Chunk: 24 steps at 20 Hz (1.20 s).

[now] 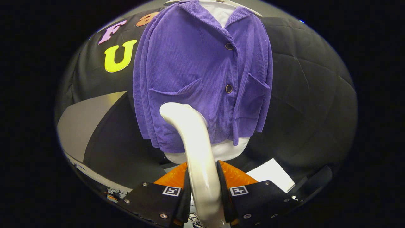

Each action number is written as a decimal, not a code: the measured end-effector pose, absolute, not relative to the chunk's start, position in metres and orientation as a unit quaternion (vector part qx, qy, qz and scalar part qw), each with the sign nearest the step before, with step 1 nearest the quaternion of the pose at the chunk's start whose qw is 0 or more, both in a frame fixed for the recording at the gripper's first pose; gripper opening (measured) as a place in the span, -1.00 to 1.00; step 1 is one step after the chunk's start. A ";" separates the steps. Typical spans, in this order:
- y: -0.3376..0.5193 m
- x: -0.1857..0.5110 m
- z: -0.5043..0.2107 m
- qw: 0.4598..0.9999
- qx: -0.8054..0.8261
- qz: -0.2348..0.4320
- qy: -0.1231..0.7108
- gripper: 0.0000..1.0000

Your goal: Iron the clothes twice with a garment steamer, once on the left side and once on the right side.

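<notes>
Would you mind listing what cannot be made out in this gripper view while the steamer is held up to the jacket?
- Steamer head face: turned away toward the purple jacket, so any steam or fabric contact is unclear.
- Steamer base: hidden between the fingers of the gripper, which is shut on it.
- Hanger: mostly cut off above the collar.
- White garment under the jacket: largely covered.
- White sheet: too small to tell what it is.

Jackets: one purple jacket [196, 82], hanging
Buttons on the jacket: two [229, 46]
Pockets on the jacket: two [177, 91]
White shirts under the jacket: one [221, 12]
Steamers: one white steamer [199, 148], clamped between both fingers of the gripper [204, 186]
Sheets of white paper: one [272, 177]
</notes>
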<state>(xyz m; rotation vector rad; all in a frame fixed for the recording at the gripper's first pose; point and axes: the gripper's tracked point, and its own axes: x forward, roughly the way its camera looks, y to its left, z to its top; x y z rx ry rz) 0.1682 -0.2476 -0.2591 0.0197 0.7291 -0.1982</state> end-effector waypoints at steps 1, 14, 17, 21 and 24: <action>-0.251 0.165 -0.256 0.931 0.009 -0.093 0.353 -0.17; -0.286 0.126 -0.163 0.970 -0.022 -0.036 0.239 -0.20; -0.297 0.132 -0.132 0.976 -0.025 -0.039 0.215 -0.20; -0.317 0.148 -0.091 0.982 -0.011 -0.057 0.179 -0.23; -0.338 0.163 -0.060 0.985 -0.002 -0.082 0.151 -0.23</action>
